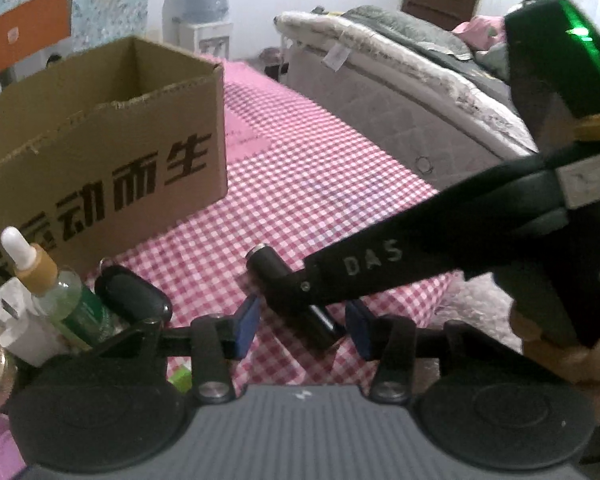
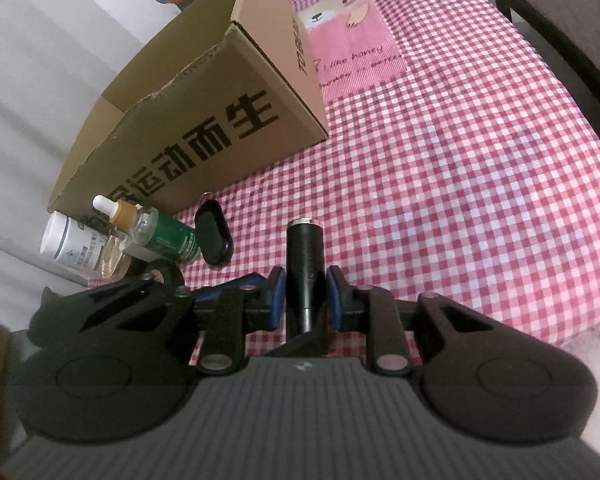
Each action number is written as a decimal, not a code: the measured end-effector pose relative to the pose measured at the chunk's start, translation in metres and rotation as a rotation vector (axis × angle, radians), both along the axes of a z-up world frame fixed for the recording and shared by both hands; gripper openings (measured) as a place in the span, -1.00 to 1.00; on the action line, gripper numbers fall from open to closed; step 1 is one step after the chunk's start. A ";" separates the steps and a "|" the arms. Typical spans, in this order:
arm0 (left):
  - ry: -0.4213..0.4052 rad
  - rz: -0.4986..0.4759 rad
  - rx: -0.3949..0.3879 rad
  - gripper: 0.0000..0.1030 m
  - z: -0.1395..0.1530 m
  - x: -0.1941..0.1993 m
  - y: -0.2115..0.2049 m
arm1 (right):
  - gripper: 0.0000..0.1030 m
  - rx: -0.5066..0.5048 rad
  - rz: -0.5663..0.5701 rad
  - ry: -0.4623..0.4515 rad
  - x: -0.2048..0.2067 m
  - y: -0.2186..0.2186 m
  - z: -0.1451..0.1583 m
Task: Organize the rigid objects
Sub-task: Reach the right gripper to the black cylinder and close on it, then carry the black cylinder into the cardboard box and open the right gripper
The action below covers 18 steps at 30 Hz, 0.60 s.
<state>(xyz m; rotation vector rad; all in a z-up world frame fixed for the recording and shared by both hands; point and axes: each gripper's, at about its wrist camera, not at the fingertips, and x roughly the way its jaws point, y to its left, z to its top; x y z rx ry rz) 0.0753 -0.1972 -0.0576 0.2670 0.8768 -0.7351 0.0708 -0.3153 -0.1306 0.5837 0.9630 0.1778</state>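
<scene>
Grip on my right gripper [image 2: 306, 292] is firm: its blue pads pinch a black cylinder [image 2: 303, 256] at centre frame, metal tip pointing away over the pink checked cloth [image 2: 460, 180]. My left gripper [image 1: 302, 326] stands spread, pads clear of that cylinder between them. At left, a dropper bottle [image 2: 156, 228] and black key fob [image 2: 214, 236] lie before the cardboard box [image 2: 220, 120].
</scene>
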 end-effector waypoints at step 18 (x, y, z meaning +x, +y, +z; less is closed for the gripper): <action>0.048 0.052 -0.028 -0.43 0.002 0.007 0.005 | -0.58 0.067 0.021 0.003 0.002 -0.011 0.005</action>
